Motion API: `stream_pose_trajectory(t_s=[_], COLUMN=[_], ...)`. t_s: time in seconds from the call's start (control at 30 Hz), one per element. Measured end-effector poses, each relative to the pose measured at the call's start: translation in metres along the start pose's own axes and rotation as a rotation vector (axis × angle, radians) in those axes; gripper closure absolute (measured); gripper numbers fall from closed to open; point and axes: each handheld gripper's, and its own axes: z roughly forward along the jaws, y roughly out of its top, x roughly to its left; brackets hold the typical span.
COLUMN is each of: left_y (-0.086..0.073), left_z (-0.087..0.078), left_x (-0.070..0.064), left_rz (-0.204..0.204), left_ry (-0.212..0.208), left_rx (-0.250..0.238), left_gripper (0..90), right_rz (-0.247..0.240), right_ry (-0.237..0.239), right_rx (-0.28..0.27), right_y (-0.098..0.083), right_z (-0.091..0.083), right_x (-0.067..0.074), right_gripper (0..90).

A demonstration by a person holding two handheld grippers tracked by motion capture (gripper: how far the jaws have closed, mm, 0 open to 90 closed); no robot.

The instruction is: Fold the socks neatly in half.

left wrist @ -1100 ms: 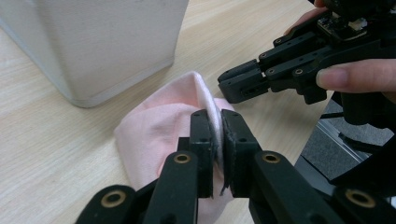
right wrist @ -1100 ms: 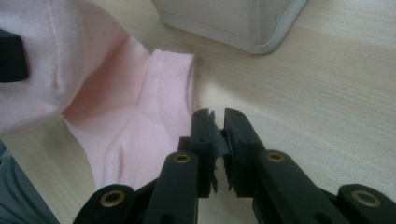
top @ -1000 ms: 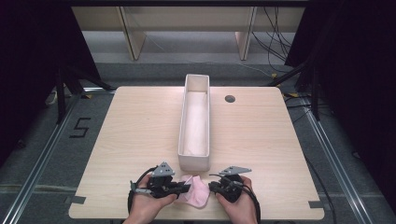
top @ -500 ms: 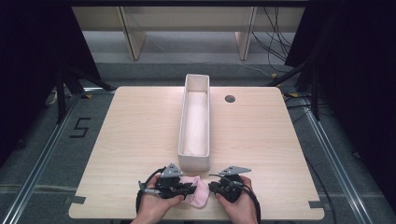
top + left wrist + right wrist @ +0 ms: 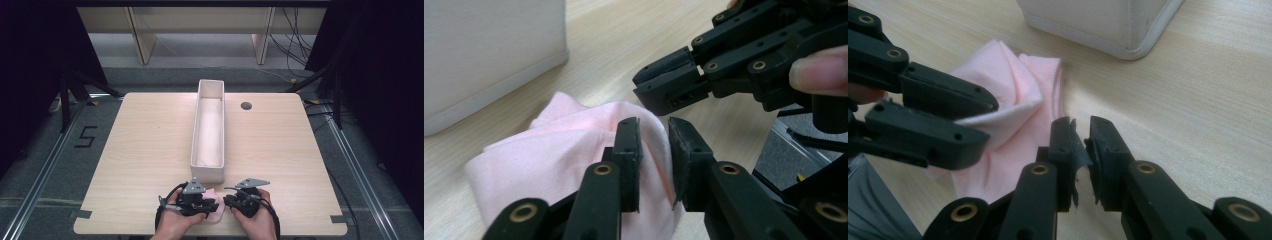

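Left gripper, jaws just widening around the pink cloth fold at lower centre; right gripper nearly closed, empty. Regrip the fold deeper.

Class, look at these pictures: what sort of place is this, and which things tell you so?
Probably a lab or recording workspace, not a home: a bare wooden table ringed by dark curtains, loose cables on the grey floor, and a taped "5" floor marking.

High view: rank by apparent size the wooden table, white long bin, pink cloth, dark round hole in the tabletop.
1. Light wooden table, by far the largest.
2. Long white rectangular bin.
3. Folded pink cloth, partly hidden by the tools, so its full extent is unsure.
4. Dark round hole in the tabletop, smallest.
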Motion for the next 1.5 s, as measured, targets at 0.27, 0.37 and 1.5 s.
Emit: stream_pose_trajectory(t_s=[0.27,0.37,1.5], left_y=[0.005,0.009,-0.015], left_z=[-0.020,-0.035,-0.003], left_x=[-0.004,-0.001,-0.004], left_rz=[0.029,0.053,0.106], left_ry=[-0.046,-0.005,0.009], left_rx=[-0.099,-0.111,0.079], left_gripper=[63.0,66.2,66.5], right_rz=[0.000,-0.017,-0.070], right_ry=[0.014,0.004,0.046], right_rx=[-0.009,-0.050,0.032], right_y=[0.001,0.004,-0.002], right_z=[-0.005,-0.011,0.005], right_x=[-0.001,-0.002,0.011], right_gripper=[80.3,80.5,81.8])
